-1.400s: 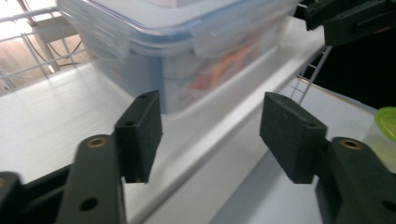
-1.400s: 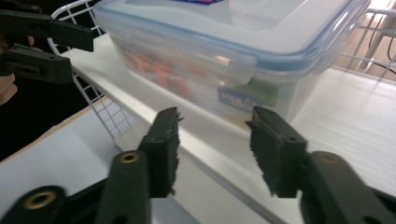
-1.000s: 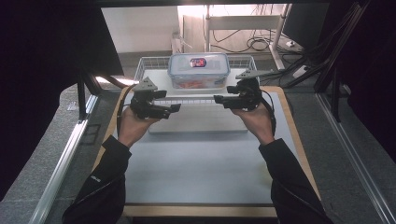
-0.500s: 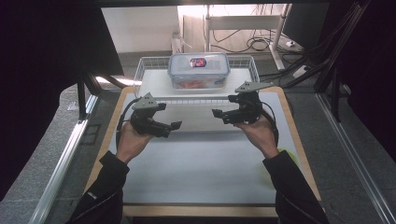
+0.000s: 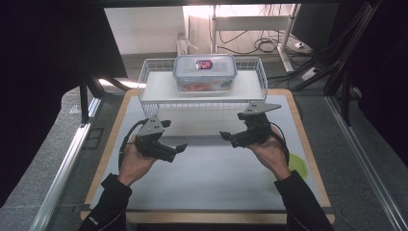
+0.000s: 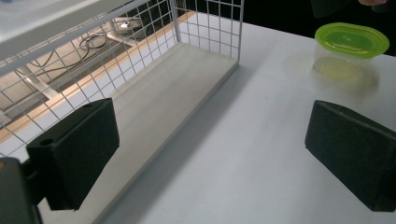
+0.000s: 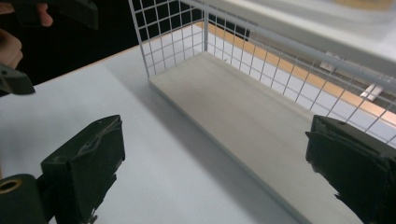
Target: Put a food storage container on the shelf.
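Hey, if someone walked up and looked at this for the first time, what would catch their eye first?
Probably the clear lidded food box sitting on top of the white wire shelf rack at the far side of the table. Next, the left gripper and right gripper, open and empty in front of the rack. A lime-lidded tub stands at the table's right side.

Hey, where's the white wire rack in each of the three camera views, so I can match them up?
High view: the white wire rack stands top centre, at the far end of the tabletop.
Left gripper view: the rack fills the upper left, running diagonally.
Right gripper view: the rack fills the upper right, running diagonally.
Shared landmark: the rack's pale bottom board, resting on the white tabletop.
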The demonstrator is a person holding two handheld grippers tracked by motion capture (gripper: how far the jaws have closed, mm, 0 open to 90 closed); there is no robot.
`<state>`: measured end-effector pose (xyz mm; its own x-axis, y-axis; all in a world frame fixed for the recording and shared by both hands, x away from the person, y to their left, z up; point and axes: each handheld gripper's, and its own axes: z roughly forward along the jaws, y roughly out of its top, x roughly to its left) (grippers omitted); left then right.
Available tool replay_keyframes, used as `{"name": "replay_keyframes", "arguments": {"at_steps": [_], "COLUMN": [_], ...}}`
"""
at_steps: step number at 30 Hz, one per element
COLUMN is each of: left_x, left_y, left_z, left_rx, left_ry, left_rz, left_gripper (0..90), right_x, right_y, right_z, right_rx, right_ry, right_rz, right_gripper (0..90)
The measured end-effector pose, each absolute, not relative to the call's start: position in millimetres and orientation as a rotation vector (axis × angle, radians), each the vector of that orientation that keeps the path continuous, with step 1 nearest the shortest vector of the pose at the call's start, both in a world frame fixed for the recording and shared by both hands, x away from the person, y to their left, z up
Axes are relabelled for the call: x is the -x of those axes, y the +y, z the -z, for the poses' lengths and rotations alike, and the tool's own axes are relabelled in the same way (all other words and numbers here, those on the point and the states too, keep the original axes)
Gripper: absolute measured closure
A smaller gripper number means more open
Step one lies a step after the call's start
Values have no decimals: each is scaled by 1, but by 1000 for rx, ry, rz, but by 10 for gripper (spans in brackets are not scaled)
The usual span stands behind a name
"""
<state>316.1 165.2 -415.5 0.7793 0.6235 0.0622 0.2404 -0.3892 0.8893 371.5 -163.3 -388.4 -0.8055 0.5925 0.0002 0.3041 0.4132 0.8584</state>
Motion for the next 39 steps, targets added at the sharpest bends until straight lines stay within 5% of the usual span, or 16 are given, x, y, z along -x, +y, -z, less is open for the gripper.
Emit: {"name": "replay_keyframes", "arguments": {"at_steps": [39], "left_x": [-255], "left_y": [189], "left_z": [491], "left_rx": [-2010], "left_ry": [809], "left_rz": [-458], "left_gripper": [44], "right_x": [-308], "right_y": [-199], "right_z": [444], "right_rx": [-802], "right_ry": [2424], "right_rz": [-1273], "right_gripper": [20]}}
